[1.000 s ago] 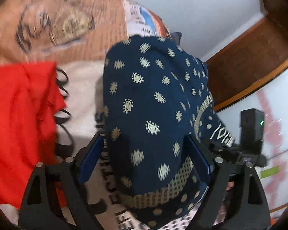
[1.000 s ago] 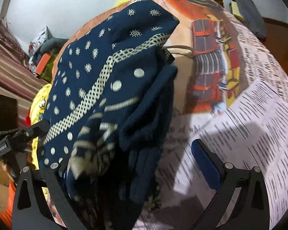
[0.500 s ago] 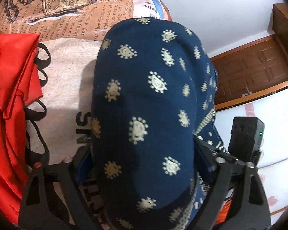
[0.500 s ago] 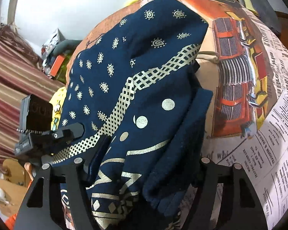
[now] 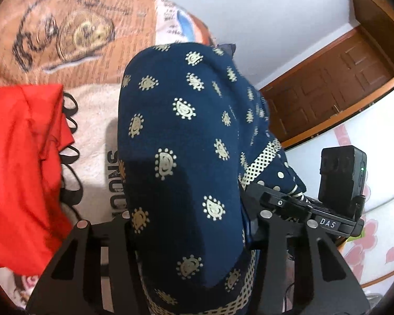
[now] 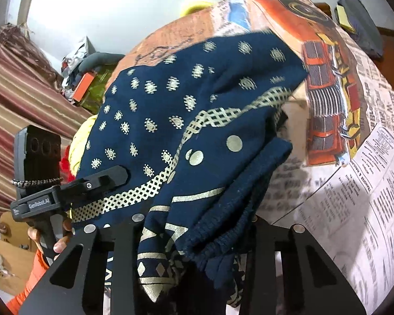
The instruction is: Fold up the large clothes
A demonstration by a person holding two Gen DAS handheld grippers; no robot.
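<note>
A large navy garment with gold paisley and lattice print [image 5: 181, 141] hangs between both grippers above the bed. My left gripper [image 5: 189, 223] is shut on its thick folded edge; the cloth hides the fingertips. My right gripper [image 6: 197, 225] is shut on the bunched hem end of the same garment [image 6: 186, 131], fingertips hidden too. The right gripper's body shows in the left wrist view [image 5: 315, 218], close on the right. The left gripper's body shows in the right wrist view [image 6: 65, 191], close on the left.
The bed has a newspaper and car print sheet [image 6: 367, 183]. A red garment [image 5: 21, 162] and a cream printed cloth [image 5: 97, 120] lie on it at the left. A wooden door [image 5: 341, 92] stands behind. Striped curtain and clutter [image 6: 26, 92] are at the left.
Both grippers closed onto the navy garment from open and now hold it raised. They have come close together, side by side.
</note>
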